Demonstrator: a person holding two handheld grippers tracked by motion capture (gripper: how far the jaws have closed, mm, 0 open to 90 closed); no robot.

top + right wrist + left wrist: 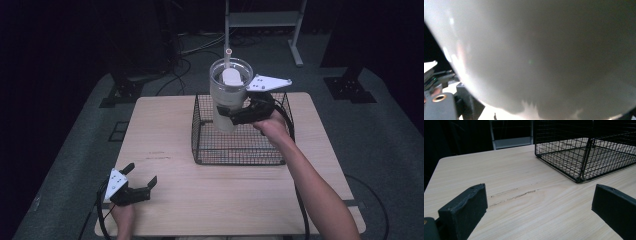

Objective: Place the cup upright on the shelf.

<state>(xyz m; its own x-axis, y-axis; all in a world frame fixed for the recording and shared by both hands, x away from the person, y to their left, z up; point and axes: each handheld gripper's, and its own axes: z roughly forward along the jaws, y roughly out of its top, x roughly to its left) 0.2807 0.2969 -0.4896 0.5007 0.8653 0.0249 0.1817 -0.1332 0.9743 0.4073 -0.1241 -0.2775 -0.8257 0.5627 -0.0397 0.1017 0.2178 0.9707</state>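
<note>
A white tumbler (226, 95) with a clear lid and a straw hangs upright above the black wire basket (240, 150). My right gripper (235, 114) is shut on its side, and up close the tumbler's pale wall (544, 50) fills the right gripper view. My left gripper (141, 176) rests low over the near left corner of the wooden table (170, 200), open with nothing between its jaws. In the left gripper view the gripper (539, 207) faces bare table (524, 202), with the basket (584, 152) ahead at the upper right.
The basket stands at the back middle of the table, its inside holding nothing I can see. Dark floor, cables and a metal frame leg (295, 35) lie beyond the far edge. Scuff marks (511, 196) run across the wood in front of the left gripper.
</note>
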